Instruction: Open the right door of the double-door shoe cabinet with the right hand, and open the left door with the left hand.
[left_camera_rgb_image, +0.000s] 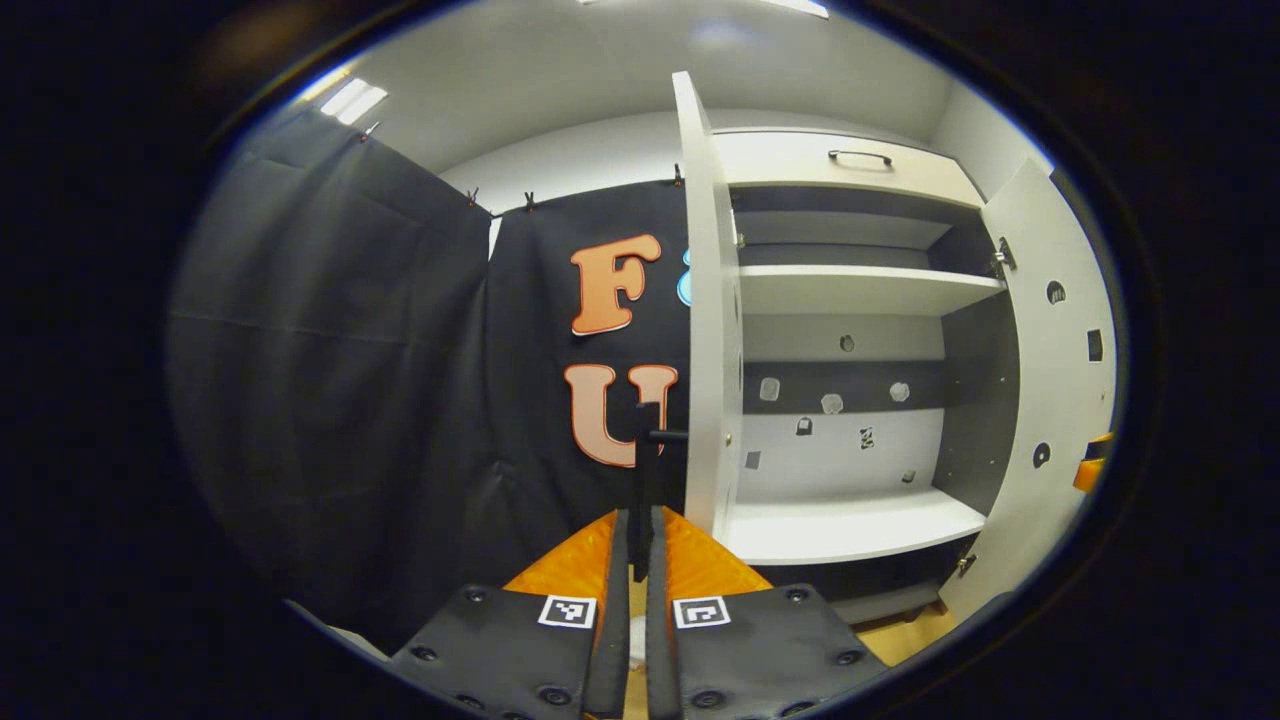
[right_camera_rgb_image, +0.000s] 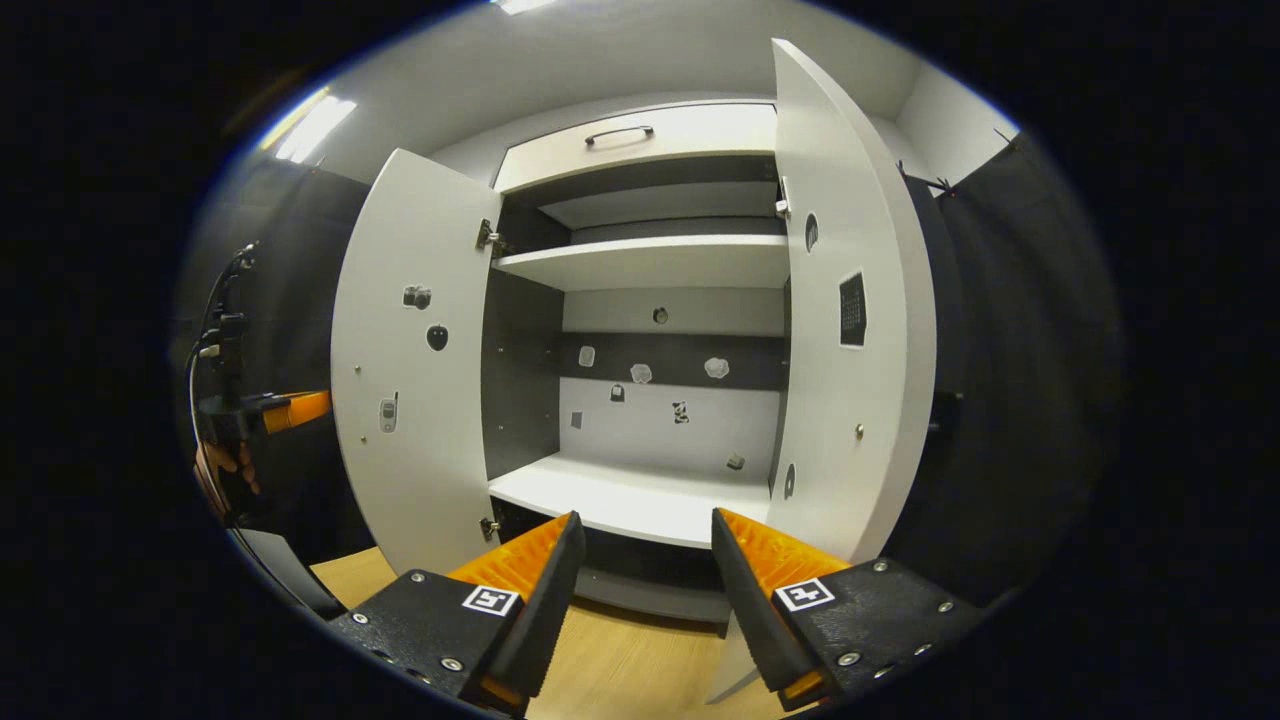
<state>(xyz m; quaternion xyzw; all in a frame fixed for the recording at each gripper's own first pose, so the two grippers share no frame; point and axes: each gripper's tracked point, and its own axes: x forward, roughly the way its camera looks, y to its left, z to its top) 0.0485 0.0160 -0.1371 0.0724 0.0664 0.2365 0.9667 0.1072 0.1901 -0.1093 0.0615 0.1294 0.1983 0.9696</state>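
In the left gripper view my left gripper (left_camera_rgb_image: 640, 520) is pinched on the thin black handle (left_camera_rgb_image: 655, 437) of the cabinet's left door (left_camera_rgb_image: 708, 330), swung wide before black cloth. In the right gripper view my right gripper (right_camera_rgb_image: 645, 535) gapes empty over pale wood floor (right_camera_rgb_image: 620, 665), right door (right_camera_rgb_image: 850, 330) open, white shelves (right_camera_rgb_image: 640, 262) bare

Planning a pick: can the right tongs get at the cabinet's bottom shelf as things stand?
Probably yes: left door and right door stand open, the right tongs are open, facing the bottom shelf, nothing between.
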